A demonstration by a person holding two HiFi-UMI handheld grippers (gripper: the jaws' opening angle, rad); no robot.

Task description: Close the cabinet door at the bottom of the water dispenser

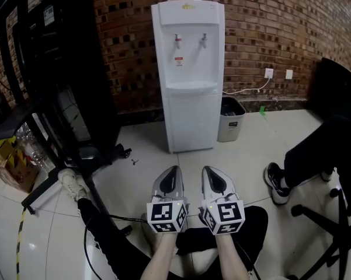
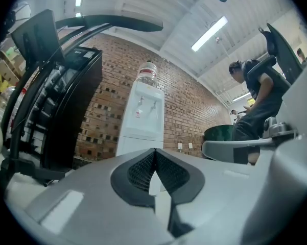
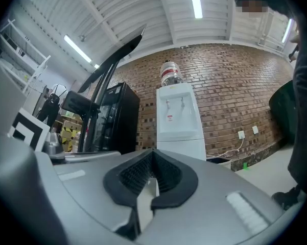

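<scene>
Floor (image 1: 141,177): pale glossy tiles, running back to a brick wall.

Standing or lying on it, by clock position in the head view:
- 12 o'clock: white water dispenser (image 1: 188,77), upright, back to the wall.
- 1 o'clock: grey waste bin (image 1: 230,120), just beside the dispenser's right side.
- 3 o'clock: small green item (image 1: 261,109), near the wall.
- 4 o'clock: black-and-white shoe (image 1: 275,184); black chair base (image 1: 321,223) further out.
- 7 o'clock: black cable (image 1: 114,217); yellow-and-black tape strip (image 1: 20,244).
- 8 o'clock: small dark bits (image 1: 132,161); black stand foot (image 1: 47,186).
- 9 o'clock: clear bottles (image 1: 30,144).
- 10 o'clock: tall black cabinet (image 1: 70,69).
</scene>
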